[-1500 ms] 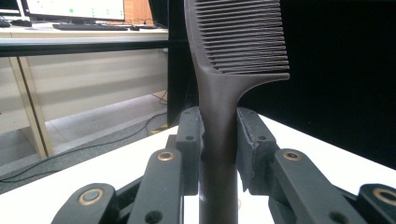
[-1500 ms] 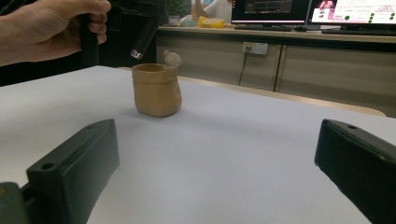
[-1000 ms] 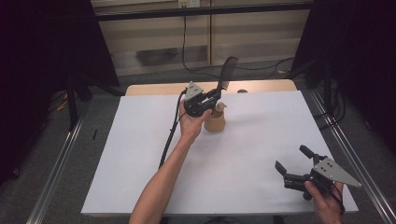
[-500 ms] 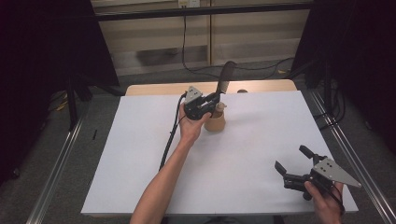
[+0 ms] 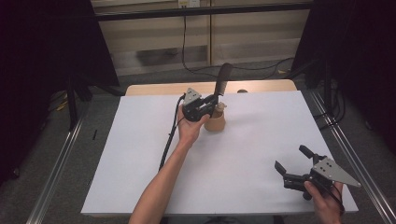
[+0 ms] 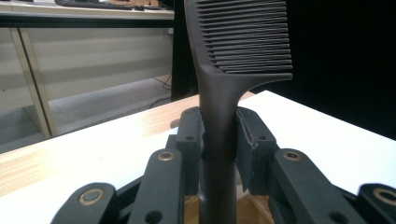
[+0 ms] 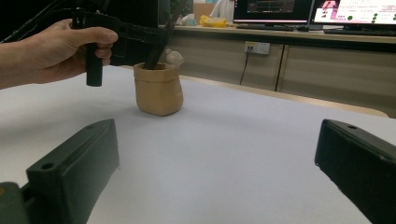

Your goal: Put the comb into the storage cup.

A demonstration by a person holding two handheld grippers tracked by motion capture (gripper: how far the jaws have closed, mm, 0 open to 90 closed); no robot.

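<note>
A black comb (image 5: 222, 80) (image 6: 224, 93) stands upright, its handle reaching down into a small tan pouch (image 5: 215, 122) (image 7: 158, 88) at the far middle of the white table (image 5: 140, 158). My left gripper (image 5: 211, 101) (image 6: 219, 140) is shut on the comb's handle just above the pouch's mouth. At the near right corner my right gripper (image 5: 293, 160) (image 7: 215, 163) is held open with nothing between its jaws, well apart from the pouch. Something pale (image 7: 174, 57) shows at the pouch's mouth.
A wooden strip (image 5: 261, 86) borders the table's far edge. Metal rails (image 5: 58, 163) run along both sides of the table. The left gripper's cable (image 5: 170, 135) trails along the forearm. Cabinets and monitors (image 7: 355, 11) stand beyond the table.
The left gripper with the comb has dropped slightly toward the pouch. The right gripper has stayed where it was.
</note>
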